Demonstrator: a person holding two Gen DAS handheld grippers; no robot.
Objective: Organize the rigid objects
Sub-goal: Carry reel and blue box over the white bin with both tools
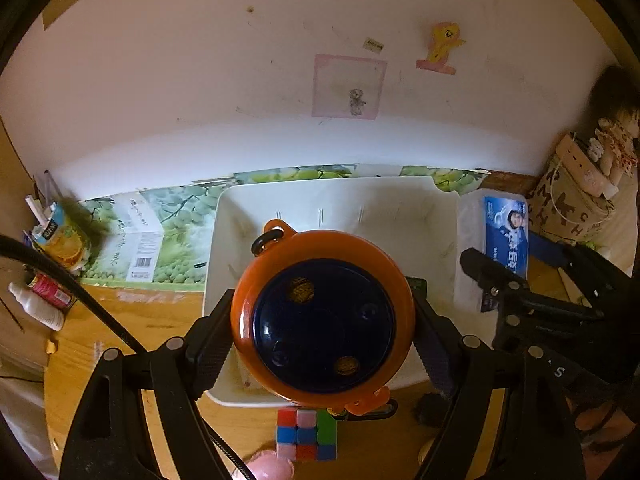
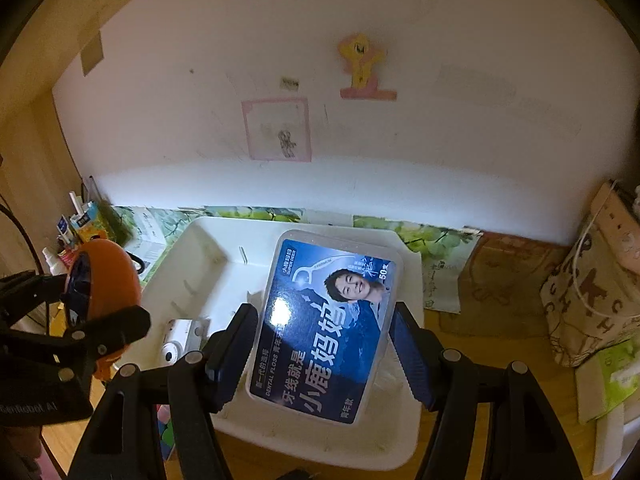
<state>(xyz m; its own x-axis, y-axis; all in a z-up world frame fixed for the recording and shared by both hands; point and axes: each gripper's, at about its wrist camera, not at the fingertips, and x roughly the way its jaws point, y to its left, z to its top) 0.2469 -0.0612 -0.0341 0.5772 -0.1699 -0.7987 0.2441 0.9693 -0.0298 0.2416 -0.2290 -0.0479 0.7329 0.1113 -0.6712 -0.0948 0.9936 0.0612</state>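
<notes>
Two grippers are hovering over the white bin by the table's back edge, left clamping the orange disc, right the floss box; lowering before releasing seems wise.

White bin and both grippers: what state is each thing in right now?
left gripper: shut on the orange round case, held over the bin
orange round case: gripped, lifted
right gripper: shut on the dental floss box
dental floss box: gripped, tilted above the bin
white bin: open-topped, small white object inside
puzzle cube: on the table, outside the bin
</notes>
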